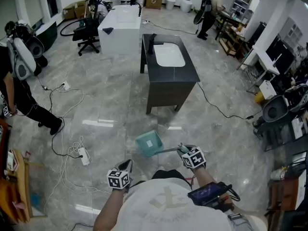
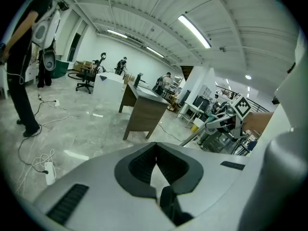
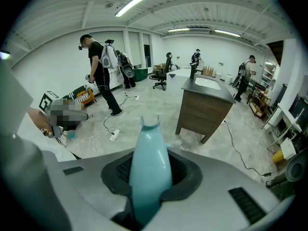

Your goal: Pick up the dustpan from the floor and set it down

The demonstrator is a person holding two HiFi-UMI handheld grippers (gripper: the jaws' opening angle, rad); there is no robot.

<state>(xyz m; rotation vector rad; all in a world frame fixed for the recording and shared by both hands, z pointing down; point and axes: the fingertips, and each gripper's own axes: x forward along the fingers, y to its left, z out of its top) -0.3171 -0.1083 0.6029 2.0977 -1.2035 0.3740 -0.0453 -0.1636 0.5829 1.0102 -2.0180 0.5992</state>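
Left to right. Left gripper [image 1: 126, 166], at 8 o'clock from the pan: jaws closed together on nothing and held aside, so it plays no part in the carry. Teal plastic dustpan with a long handle [image 1: 149, 144]: its scoop is low over the glossy grey tiled floor [image 1: 115, 105], at 6 o'clock from the dark vanity cabinet with a white basin [image 1: 168, 76]; floor contact cannot be judged. Right gripper [image 1: 182, 149], at 4 o'clock from the scoop: jaws clamped on the handle [image 3: 150, 162], a grip that probably leaves the scoop free to settle flat.
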